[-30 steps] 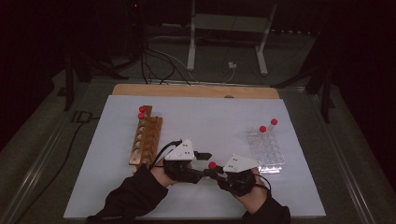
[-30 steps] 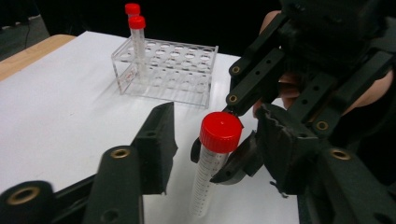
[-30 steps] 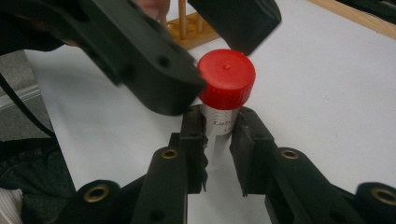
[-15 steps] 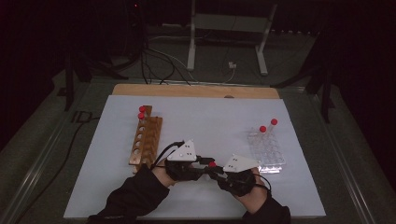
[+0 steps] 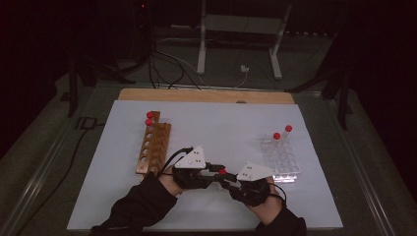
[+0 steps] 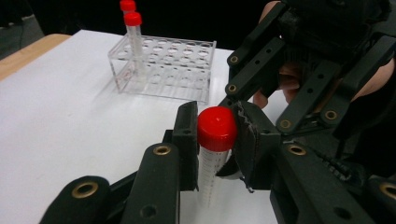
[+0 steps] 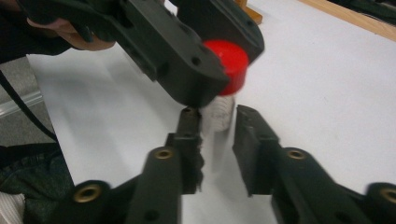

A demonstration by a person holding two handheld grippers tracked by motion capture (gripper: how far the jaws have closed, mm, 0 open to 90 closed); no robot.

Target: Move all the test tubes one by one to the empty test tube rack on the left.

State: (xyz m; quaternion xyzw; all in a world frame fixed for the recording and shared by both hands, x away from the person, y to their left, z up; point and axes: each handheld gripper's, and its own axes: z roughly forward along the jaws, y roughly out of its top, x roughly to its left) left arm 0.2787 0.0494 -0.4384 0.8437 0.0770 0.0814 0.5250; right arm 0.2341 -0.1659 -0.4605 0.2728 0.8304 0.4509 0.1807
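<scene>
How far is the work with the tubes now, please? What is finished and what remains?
Done: two red-capped tubes stand in the clear rack. In hand: the left tool is shut on a tube just under its cap, and the right tool flanks its body, seemingly not yet closed. Left: finishing this handover, placing the tube, and probably moving the two tubes in the wooden rack.

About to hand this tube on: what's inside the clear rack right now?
The clear rack holds two red-capped tubes upright at one end; its other holes look empty. The tubes' lower ends blur behind the plastic. A third tube sits between the left hand-held gripper jaws.
</scene>
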